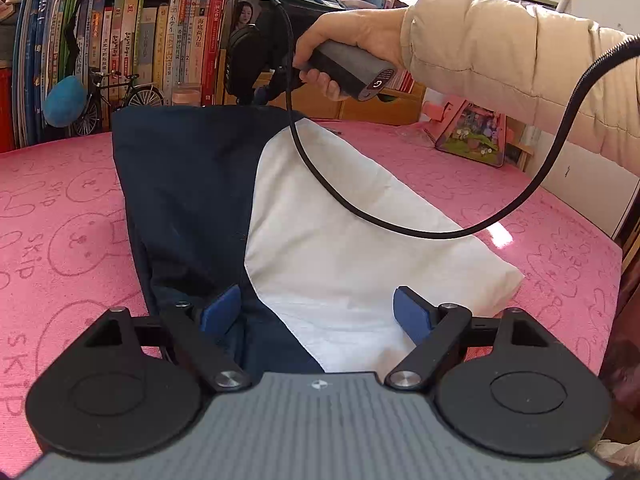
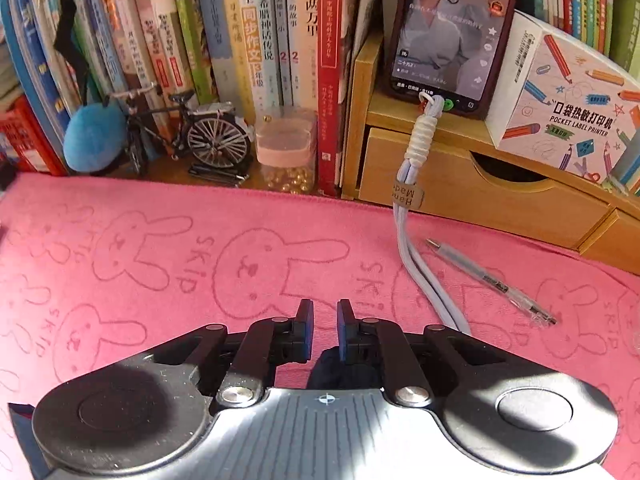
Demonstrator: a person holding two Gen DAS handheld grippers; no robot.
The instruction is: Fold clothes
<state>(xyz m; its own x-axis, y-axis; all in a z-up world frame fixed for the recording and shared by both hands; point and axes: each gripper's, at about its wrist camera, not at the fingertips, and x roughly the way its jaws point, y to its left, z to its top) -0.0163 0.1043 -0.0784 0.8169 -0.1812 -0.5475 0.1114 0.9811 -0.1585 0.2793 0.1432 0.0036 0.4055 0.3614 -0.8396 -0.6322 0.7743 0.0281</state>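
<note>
The left gripper gapes over the navy-and-white garment on the pink towel, while the right gripper, nearly clenched, shows dark fabric behind its jaws; a thin pinch could slip mid-fold.

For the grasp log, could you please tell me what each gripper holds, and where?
The left gripper holds nothing; the right gripper seems to pinch the garment at its far navy edge.
</note>
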